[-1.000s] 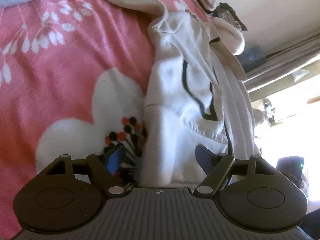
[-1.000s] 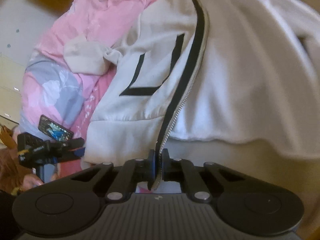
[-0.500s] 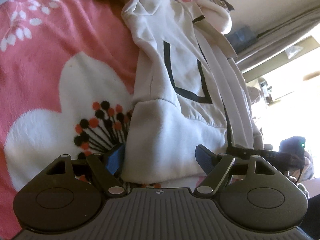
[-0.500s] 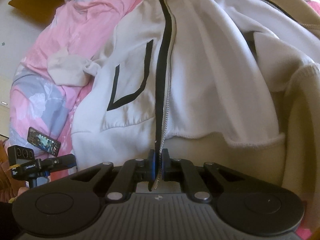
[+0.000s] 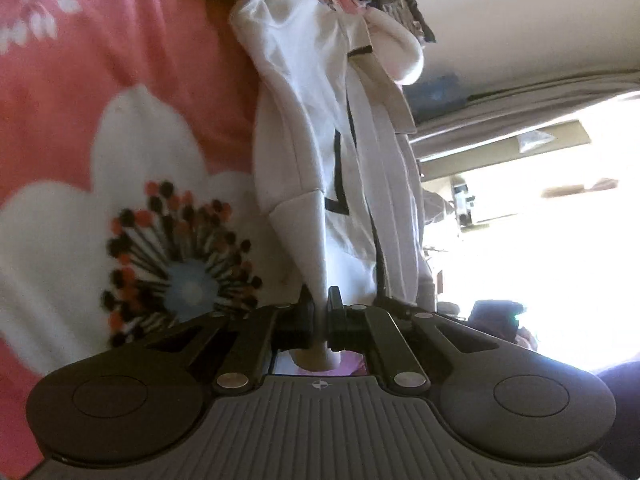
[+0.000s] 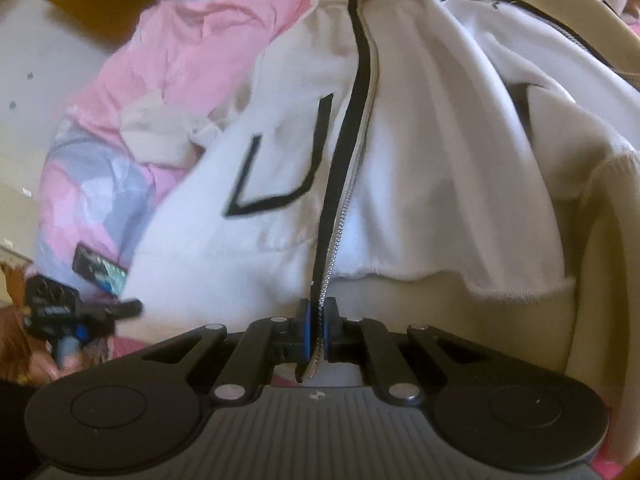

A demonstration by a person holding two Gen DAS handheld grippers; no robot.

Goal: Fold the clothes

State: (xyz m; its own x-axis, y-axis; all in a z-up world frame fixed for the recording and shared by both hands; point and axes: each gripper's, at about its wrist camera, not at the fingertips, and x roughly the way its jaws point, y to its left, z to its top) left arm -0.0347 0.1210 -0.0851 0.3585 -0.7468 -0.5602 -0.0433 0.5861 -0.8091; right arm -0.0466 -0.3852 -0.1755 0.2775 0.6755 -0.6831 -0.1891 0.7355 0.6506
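Note:
A white zip-up jacket with black trim and a black pocket outline lies on a pink flowered blanket. My left gripper is shut on the jacket's bottom hem corner. In the right wrist view the jacket spreads ahead, with its black-edged zipper running down into my right gripper, which is shut on the zipper edge at the hem. The left gripper shows at the lower left there.
A cream garment lies under the jacket on the right. A crumpled beige cloth sits on pink and grey bedding. A phone lies near the bed edge. A bright window glares at right.
My left gripper was open around the hem corner and has now shut on it. My right gripper stays shut on the zipper edge, and the jacket has pulled straighter.

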